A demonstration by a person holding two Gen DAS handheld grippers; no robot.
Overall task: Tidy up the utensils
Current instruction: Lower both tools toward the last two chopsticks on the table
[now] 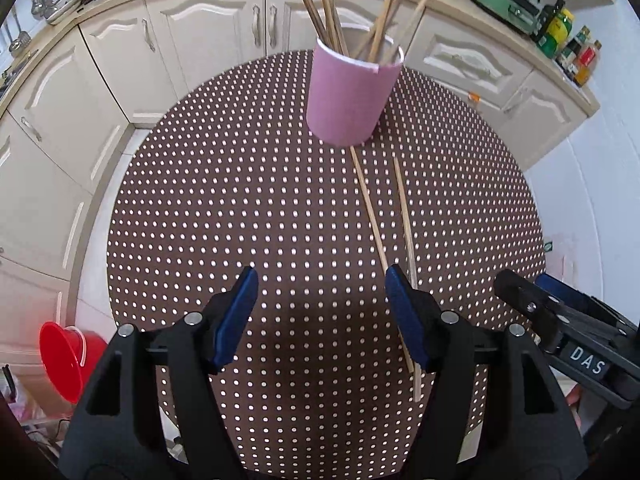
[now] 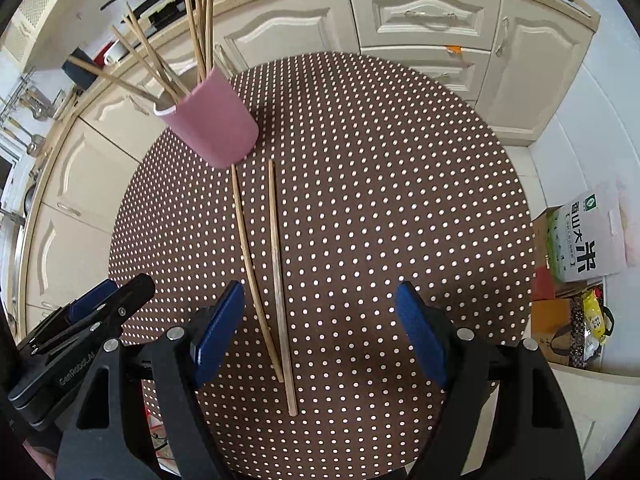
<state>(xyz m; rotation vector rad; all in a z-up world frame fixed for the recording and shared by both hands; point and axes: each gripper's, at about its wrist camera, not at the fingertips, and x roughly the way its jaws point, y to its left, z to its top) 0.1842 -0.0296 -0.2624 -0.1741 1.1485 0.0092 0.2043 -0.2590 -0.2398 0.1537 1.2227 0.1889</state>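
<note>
A pink cup (image 1: 352, 98) holding several wooden chopsticks (image 1: 328, 4) stands at the far side of a round brown dotted table (image 1: 240, 200). Two loose chopsticks (image 1: 372, 220) lie side by side on the table in front of the cup. My left gripper (image 1: 320, 312) is open and empty above the near table edge, its right finger just over the loose chopsticks. In the right wrist view the cup (image 2: 212, 128) is far left and the two loose chopsticks (image 2: 276, 272) lie between the open fingers of my right gripper (image 2: 320, 328), nearer the left one.
Cream kitchen cabinets (image 1: 200, 28) curve behind the table. A red bucket (image 1: 68, 356) sits on the floor at left. Bottles (image 1: 560, 32) stand on the counter at right. A rice bag (image 2: 588, 236) and boxes (image 2: 560, 320) lie on the floor at right.
</note>
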